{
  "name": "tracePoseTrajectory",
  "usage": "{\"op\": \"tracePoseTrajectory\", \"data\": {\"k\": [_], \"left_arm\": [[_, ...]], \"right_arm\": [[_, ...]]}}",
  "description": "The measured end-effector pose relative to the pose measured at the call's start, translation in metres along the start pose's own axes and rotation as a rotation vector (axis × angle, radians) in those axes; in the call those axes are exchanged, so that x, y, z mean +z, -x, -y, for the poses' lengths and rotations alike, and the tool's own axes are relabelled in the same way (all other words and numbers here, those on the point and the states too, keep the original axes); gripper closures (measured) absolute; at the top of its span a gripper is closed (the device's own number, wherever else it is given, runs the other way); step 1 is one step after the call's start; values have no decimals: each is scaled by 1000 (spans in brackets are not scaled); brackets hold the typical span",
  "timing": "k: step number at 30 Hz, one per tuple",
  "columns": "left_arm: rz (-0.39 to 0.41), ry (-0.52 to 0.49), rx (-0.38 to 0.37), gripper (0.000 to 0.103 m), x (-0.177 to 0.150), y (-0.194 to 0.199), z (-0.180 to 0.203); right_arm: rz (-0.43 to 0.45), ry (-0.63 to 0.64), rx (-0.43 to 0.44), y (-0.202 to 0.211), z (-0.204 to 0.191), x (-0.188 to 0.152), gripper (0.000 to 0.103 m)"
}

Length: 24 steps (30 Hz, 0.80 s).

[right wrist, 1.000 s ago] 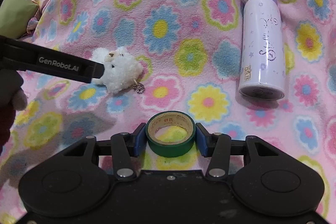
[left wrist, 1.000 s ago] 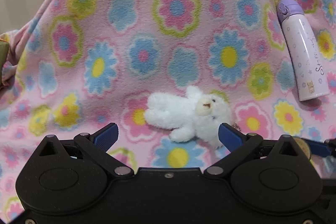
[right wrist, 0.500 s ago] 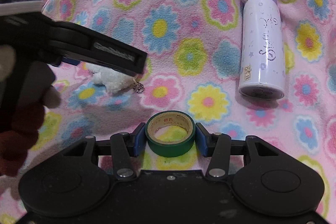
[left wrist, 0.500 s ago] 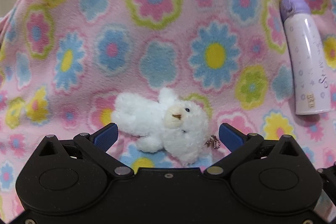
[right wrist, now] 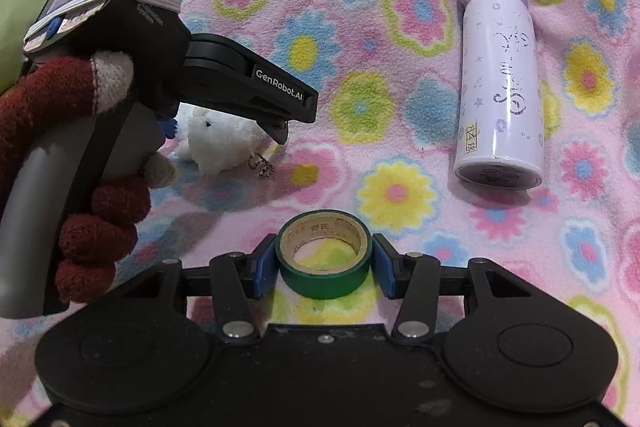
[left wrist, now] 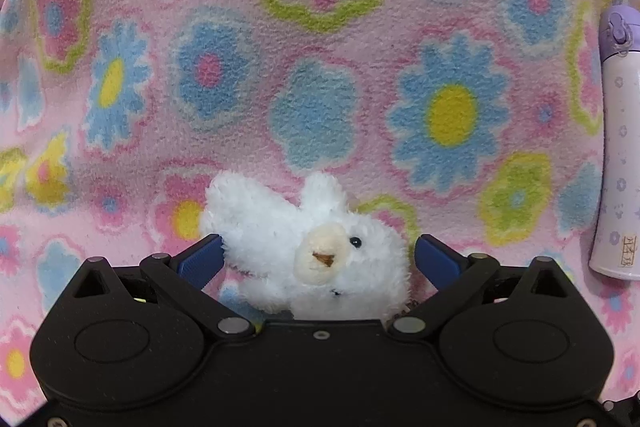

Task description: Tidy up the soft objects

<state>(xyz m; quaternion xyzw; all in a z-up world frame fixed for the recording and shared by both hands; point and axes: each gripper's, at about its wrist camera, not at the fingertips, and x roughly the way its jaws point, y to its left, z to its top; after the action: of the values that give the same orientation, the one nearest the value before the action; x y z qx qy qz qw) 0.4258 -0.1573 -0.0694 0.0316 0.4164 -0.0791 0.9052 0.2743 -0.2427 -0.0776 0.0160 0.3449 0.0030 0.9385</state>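
A small white plush bear [left wrist: 308,247] lies on the pink flowered fleece blanket [left wrist: 320,75]. My left gripper [left wrist: 318,257] is open with its blue pads on either side of the bear, not closed on it. In the right wrist view the bear [right wrist: 220,143] lies under the left gripper's body [right wrist: 256,91]. My right gripper [right wrist: 324,265] is shut on a green roll of tape [right wrist: 324,259], which rests on the blanket [right wrist: 360,67].
A lilac-and-white flask [right wrist: 500,79] lies on the blanket at the right; it also shows at the right edge of the left wrist view [left wrist: 620,147]. A green cushion [right wrist: 16,23] sits at the far left.
My left gripper has moved forward and down until the bear sits between its open fingers. The right gripper and tape have not moved.
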Motion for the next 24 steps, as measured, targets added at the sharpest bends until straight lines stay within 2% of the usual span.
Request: {"op": "tracePoseTrajectory", "data": {"k": [2,8,17,19,24], "left_arm": [[-1,-4,9,15,1,-3,2],[-18,6,3,32,-5,-4,-11],[-50,6,-24,49,-17,20,-16],[-52,8,-47,52,-21,28,-21],[-74,-13,-56,52,-43,54,-47]], "right_arm": [[0,1,0,0,0,0,55],[1,1,1,0,0,0,55],[2,-2,3,0,0,0,55],[2,-3,3,0,0,0,55],[2,-3,3,0,1,1,55]]}}
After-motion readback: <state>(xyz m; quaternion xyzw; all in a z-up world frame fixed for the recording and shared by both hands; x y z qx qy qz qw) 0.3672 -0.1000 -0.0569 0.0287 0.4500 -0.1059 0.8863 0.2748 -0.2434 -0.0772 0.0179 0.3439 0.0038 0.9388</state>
